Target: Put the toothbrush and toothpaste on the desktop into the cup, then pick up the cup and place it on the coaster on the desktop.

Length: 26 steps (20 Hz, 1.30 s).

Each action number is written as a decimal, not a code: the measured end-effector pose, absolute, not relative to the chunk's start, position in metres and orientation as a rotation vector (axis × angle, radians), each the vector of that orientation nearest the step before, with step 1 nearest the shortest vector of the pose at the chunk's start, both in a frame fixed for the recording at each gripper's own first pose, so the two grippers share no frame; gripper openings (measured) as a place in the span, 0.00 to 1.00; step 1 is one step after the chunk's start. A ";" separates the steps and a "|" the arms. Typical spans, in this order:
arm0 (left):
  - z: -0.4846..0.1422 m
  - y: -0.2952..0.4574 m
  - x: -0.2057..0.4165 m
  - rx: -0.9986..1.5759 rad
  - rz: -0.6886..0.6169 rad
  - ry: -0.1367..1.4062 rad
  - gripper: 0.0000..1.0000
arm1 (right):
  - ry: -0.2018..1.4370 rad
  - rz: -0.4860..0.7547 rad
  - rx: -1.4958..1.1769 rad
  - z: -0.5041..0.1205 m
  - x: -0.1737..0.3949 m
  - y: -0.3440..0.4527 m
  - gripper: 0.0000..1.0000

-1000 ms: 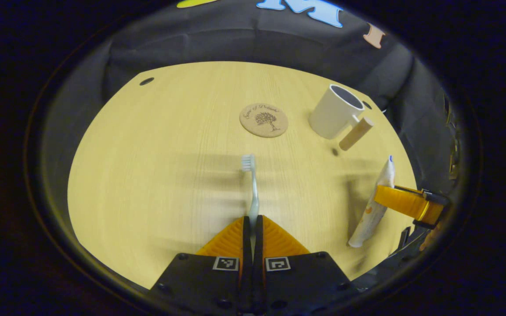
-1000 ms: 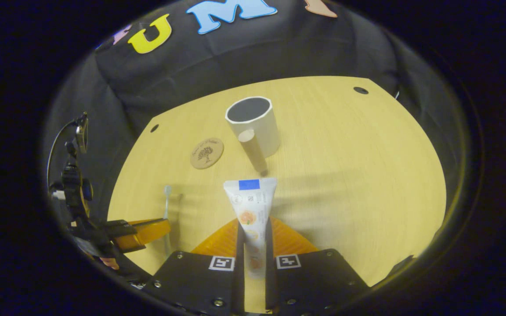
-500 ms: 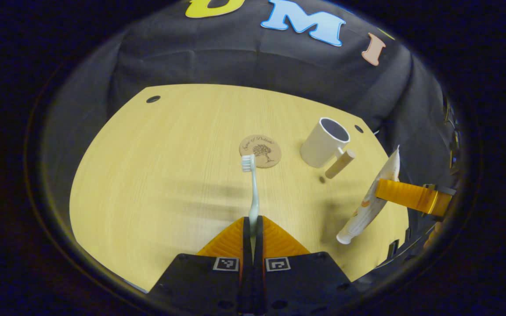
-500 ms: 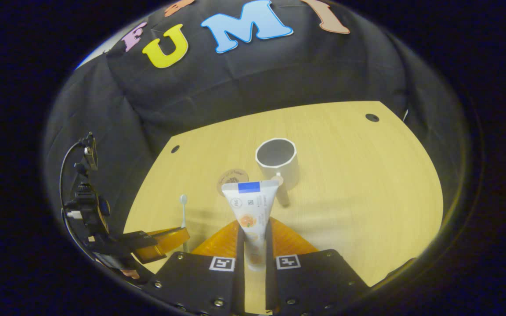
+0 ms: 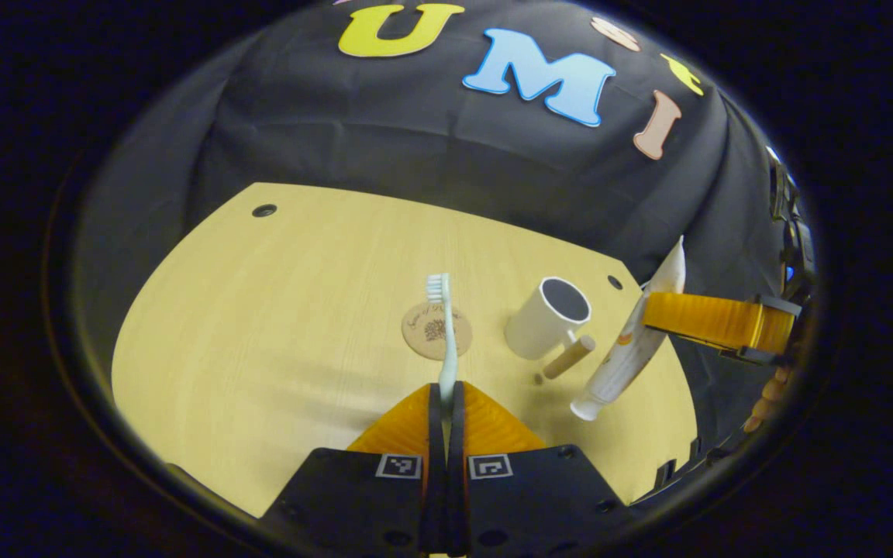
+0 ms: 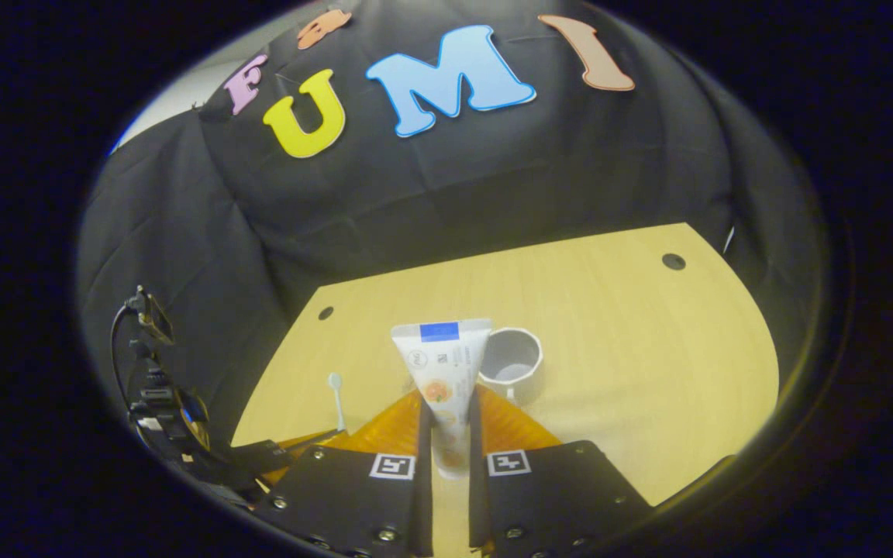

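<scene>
Both tools lifted clear of the counter [image 5: 260, 310]. The left gripper [image 5: 446, 395] is clamped on the toothbrush [image 5: 443, 333], bristles pointing away toward the coaster [image 5: 423, 341]. The right gripper [image 6: 446, 418] pinches the toothpaste [image 6: 443, 372], crimped end forward; from the left gripper view the tube [image 5: 625, 349] hangs cap-down in that gripper [image 5: 671, 318]. Over the last second both grippers have risen, so counter, coaster and cup [image 5: 543, 322] have shrunk and dropped lower in view. The cup [image 6: 512, 364] stands empty beside the coaster, handle toward the cameras. Pick-up appears complete; carrying each item over the cup mouth and releasing it is the step now due.
</scene>
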<state>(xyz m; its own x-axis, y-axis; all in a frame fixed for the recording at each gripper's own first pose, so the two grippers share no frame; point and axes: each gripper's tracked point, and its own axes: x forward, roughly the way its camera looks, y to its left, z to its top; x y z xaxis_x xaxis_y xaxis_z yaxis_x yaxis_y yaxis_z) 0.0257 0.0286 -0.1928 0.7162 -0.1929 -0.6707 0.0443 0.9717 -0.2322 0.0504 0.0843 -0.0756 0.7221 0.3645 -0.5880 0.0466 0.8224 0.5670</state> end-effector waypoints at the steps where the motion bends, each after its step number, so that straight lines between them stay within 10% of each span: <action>1: -0.189 0.029 0.031 -0.203 -0.131 0.742 0.08 | 0.731 0.184 0.586 -0.073 0.058 0.082 0.19; 12: -0.140 0.030 0.065 -0.172 -0.131 0.568 0.08 | 0.503 0.086 0.450 -0.076 0.142 0.051 0.19; 26: -0.124 0.039 0.056 -0.150 -0.110 0.564 0.08 | 0.706 0.097 0.310 -0.170 0.144 0.072 0.19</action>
<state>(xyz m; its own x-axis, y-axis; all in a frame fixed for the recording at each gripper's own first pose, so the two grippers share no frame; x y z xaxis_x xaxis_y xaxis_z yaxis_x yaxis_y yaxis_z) 0.0561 0.0393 -0.1239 0.8399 -0.1443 -0.5232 0.0623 0.9833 -0.1712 0.1438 0.0724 -0.1704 0.7584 0.1918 -0.6230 0.0165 0.9498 0.3125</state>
